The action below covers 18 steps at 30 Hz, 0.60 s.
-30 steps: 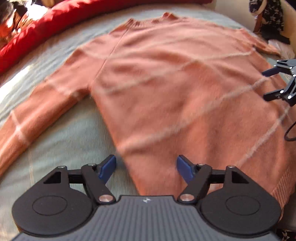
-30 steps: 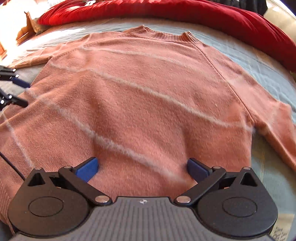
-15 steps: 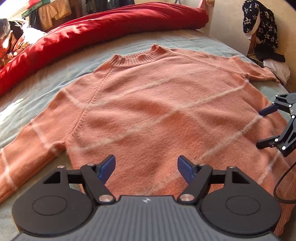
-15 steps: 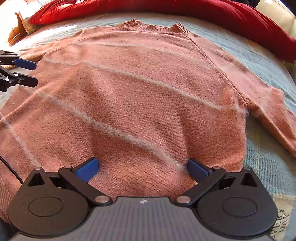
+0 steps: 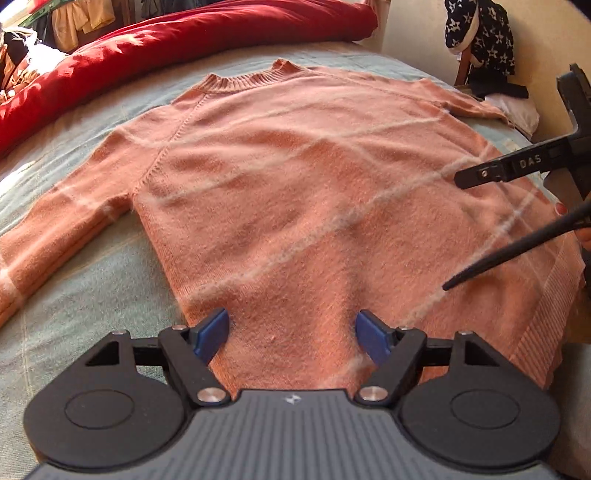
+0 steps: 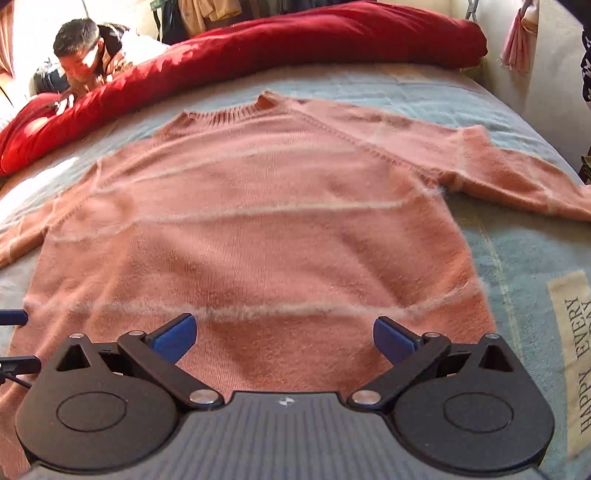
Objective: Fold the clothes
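Left claw [image 5: 291, 334]: released, blue pads spread wide, nothing between them; poised over the near hem area of the sweater, toward its left side seam.

Right claw [image 6: 282, 338]: released, blue pads set wide apart, empty; poised over the near hem of the same garment, right of centre. In the left wrist view its black fingers [image 5: 495, 171] enter from the right edge, parted, above the sweater's right half.

Sweater [image 5: 314, 206]: salmon-pink fuzzy knit with thin pale diagonal stripes, ribbed crew collar at the far end, ribbed hem at the near end. Laid flat and unfolded, body spread, both sleeves stretched out to left and right. In the right wrist view [image 6: 258, 229] the right sleeve runs off toward the right edge.

Bed [image 5: 92, 266]: carries the sweater; covered in a pale blue-green blanket with faint lines. A cream label [image 6: 576, 362] printed "HAPPY EVERY DAY" lies near the right edge of the blanket.

Red duvet [image 6: 295, 40]: bunched along the far side of the bed, beyond the collar, apart from the sweater.

Star-print dark garment [image 5: 480, 33]: hanging at far right, off the bed.

Person [image 6: 85, 48]: far left, behind the red duvet, head bent down.
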Tool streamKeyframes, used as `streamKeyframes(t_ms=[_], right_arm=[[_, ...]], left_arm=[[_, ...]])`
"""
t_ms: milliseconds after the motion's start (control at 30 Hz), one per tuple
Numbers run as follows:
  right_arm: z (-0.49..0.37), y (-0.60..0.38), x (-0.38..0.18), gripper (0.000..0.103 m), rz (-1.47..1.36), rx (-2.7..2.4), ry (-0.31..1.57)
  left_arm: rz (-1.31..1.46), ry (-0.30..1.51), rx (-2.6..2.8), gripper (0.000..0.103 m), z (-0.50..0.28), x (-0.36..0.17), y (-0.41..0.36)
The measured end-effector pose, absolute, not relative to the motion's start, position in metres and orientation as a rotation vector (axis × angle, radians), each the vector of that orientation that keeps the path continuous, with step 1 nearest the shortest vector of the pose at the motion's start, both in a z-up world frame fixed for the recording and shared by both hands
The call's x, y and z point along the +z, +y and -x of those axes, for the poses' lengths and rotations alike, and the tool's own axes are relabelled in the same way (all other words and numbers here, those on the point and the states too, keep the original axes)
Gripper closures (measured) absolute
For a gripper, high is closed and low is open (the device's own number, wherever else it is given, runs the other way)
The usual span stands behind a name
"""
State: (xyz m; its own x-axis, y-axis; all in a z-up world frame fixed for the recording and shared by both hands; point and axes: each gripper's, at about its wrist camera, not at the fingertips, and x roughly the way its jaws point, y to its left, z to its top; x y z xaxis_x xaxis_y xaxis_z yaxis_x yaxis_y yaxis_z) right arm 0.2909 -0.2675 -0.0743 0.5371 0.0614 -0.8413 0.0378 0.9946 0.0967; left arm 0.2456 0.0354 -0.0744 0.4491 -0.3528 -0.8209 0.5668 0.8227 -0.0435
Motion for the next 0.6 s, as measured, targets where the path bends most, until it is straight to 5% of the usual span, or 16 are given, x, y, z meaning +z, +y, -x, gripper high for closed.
streamKeyframes(t_ms=[600], right_arm=[[-0.274,-0.256,-0.088,0.0,-0.047,-0.017,0.901]], left_arm=[[-0.261,0.868,-0.513,0.015,-0.233,-0.088,0.021]])
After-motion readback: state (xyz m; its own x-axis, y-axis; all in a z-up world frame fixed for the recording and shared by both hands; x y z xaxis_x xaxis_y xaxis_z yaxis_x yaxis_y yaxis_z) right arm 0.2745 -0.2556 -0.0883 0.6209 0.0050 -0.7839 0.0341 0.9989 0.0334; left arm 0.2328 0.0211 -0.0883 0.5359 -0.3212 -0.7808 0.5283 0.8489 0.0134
